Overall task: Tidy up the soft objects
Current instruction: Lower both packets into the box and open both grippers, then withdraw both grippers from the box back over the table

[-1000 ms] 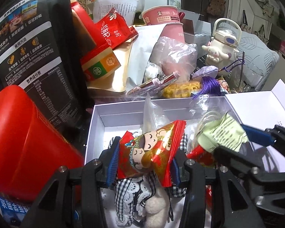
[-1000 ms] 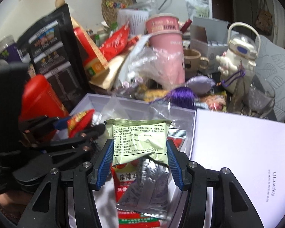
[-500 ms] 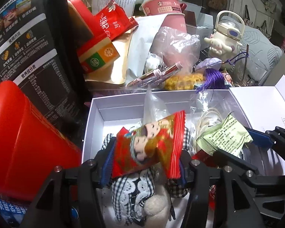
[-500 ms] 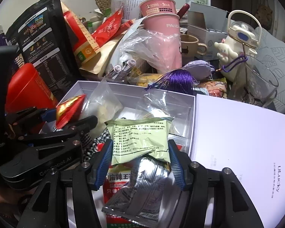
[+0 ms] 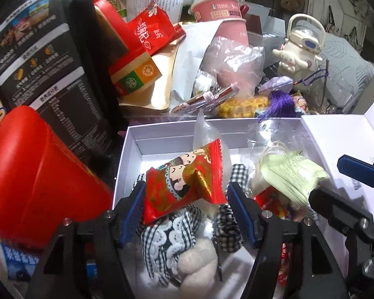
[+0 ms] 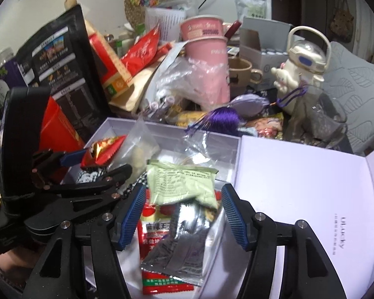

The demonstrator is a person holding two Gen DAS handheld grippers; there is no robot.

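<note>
Over the white box (image 5: 131,149), crowded near its front, the left gripper (image 5: 187,199) loosely pinched the red snack packet (image 5: 184,182) and the right gripper (image 6: 183,199), jaws spread, barely touched the green sachet (image 6: 182,183), so either might slip askew.

Cluttered tabletop, surface mostly hidden, white open box (image 5: 127,149) resting on it, red container (image 5: 32,174) just left, black printed pouch (image 5: 49,57) behind, pink cups (image 6: 207,49), cream character kettle (image 6: 304,62), purple tassel (image 6: 222,119) at box's far edge.
</note>
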